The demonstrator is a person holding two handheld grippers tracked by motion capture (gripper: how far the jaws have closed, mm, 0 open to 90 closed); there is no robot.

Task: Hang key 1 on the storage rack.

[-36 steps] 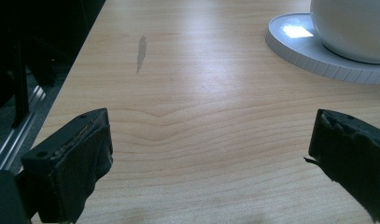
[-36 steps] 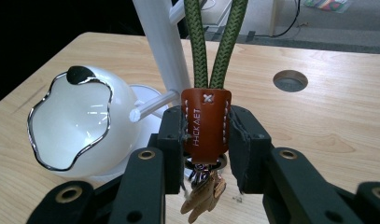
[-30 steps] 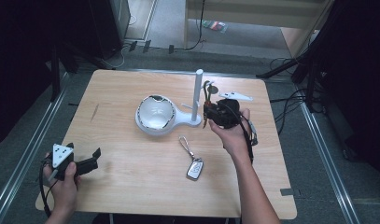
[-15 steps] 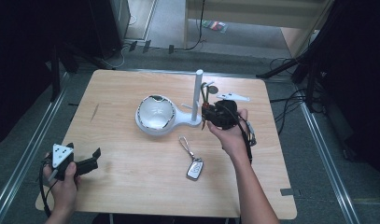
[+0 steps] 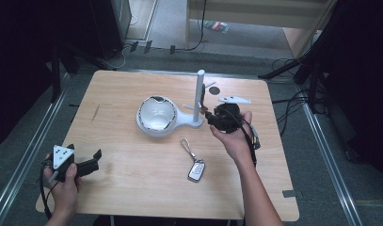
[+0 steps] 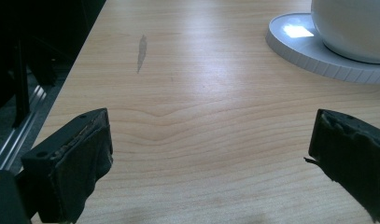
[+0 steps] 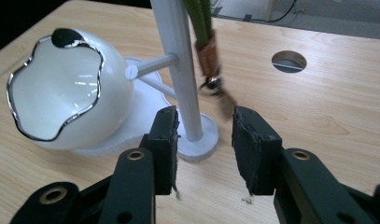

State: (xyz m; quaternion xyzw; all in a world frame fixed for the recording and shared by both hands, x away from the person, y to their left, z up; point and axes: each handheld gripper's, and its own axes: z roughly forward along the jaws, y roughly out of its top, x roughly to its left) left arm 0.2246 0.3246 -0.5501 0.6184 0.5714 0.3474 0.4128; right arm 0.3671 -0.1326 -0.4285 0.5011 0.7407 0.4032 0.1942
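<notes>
At table centre, right gripper (image 7: 204,140) part-open by white stand (image 7: 178,56) | hanging keyring strap (image 7: 207,51): light, limp, grip its tag | left gripper (image 6: 211,163) wide, idle.

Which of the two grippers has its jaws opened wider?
The left gripper, at the near left table corner: its jaws stand far apart over bare wood. The right gripper, by the white stand's post, shows a narrower gap.

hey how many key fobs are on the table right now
1: a key fob with a ring lies flat near the table's front edge, beside the right forearm. None seem hidden.
</notes>
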